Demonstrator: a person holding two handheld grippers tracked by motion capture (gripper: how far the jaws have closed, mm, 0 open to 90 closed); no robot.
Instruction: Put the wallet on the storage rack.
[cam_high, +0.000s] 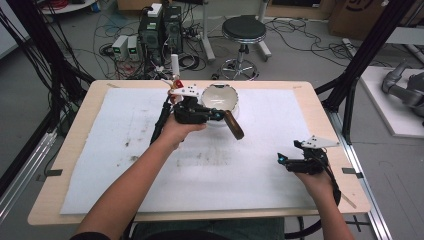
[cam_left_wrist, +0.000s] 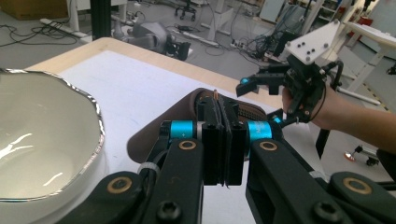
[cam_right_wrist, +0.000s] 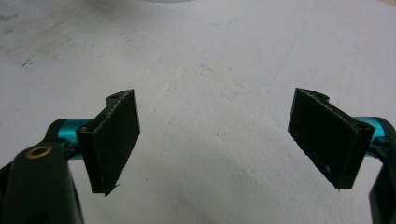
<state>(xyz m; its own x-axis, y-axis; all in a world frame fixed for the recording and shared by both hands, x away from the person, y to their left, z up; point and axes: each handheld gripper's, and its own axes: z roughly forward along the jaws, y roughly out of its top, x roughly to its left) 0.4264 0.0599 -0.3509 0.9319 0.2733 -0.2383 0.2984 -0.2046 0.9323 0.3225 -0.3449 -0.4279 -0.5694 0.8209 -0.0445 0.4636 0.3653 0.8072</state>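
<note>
your left forearm reaches up the table and the left gripper (cam_high: 212, 115) sits level beside a white glazed ceramic bowl with a silvery rim (cam_high: 220, 97). its jaws are pressed together on the edge of a flat brown leather-like pouch (cam_left_wrist: 187, 116), which juts out past the pads; in the high view the pouch (cam_high: 233, 125) hangs off the gripper tip toward your side, just beside the bowl. the bowl (cam_left_wrist: 42, 135) is empty, interior shiny, standing upright on the white foam mat (cam_high: 125, 130) at the far middle of the wooden table (cam_high: 320, 107). your right gripper (cam_high: 286, 161) rests low over the mat at the near right, jaws spread wide, nothing between the pads (cam_right_wrist: 116, 140).
</note>
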